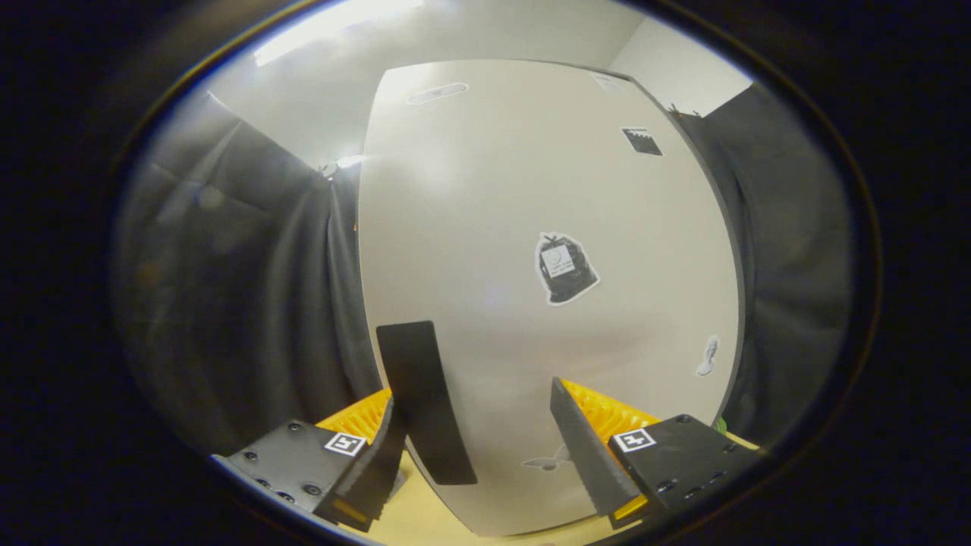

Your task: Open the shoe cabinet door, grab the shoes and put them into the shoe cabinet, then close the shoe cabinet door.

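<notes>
Your gripper point(485, 444) is up close against the shoe cabinet door point(531, 189), a pale, plain panel that stands shut just ahead of the fingers, so nothing inside the cabinet can be seen. The fingers stand spread apart with nothing clamped between them; the dark door handle point(425, 402), a long flat strip, runs down the door right by your left finger point(375, 462), though you cannot tell whether that finger touches it. The door carries several stickers: a dark bag-shaped sticker point(565, 268) with a small light label whose writing is too small to read, a black square sticker point(642, 141) near the upper right corner, a small pale figure sticker point(708, 356) near the right edge, and a faint butterfly sticker point(548, 459) low between your fingers. Dark curtains point(250, 303) hang on both sides of the cabinet, and a strip of light wooden floor point(425, 519) shows below the door.
</notes>
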The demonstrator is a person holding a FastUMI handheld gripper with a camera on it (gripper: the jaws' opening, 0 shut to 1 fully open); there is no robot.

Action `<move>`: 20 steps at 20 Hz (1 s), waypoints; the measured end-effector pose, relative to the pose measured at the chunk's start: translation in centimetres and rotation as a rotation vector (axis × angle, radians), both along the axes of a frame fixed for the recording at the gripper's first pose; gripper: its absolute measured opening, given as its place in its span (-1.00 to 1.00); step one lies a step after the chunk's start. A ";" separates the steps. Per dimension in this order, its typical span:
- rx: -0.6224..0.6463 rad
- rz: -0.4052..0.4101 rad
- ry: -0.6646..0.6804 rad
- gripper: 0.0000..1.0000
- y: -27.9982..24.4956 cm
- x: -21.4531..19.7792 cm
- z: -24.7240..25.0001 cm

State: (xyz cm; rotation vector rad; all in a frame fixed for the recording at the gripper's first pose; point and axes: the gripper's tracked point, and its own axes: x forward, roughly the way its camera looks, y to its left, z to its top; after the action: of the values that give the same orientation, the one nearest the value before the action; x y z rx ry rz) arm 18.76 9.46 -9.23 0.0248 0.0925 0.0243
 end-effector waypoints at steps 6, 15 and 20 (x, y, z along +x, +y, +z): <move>0.009 -0.008 0.007 1.00 0.3 0.7 -0.4; -0.004 -0.010 0.002 1.00 0.6 0.9 -0.6; 0.011 0.009 0.000 1.00 0.8 0.5 -0.5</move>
State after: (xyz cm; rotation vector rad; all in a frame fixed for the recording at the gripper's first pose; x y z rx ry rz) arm 19.28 10.26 -9.72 0.0350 0.0923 0.0339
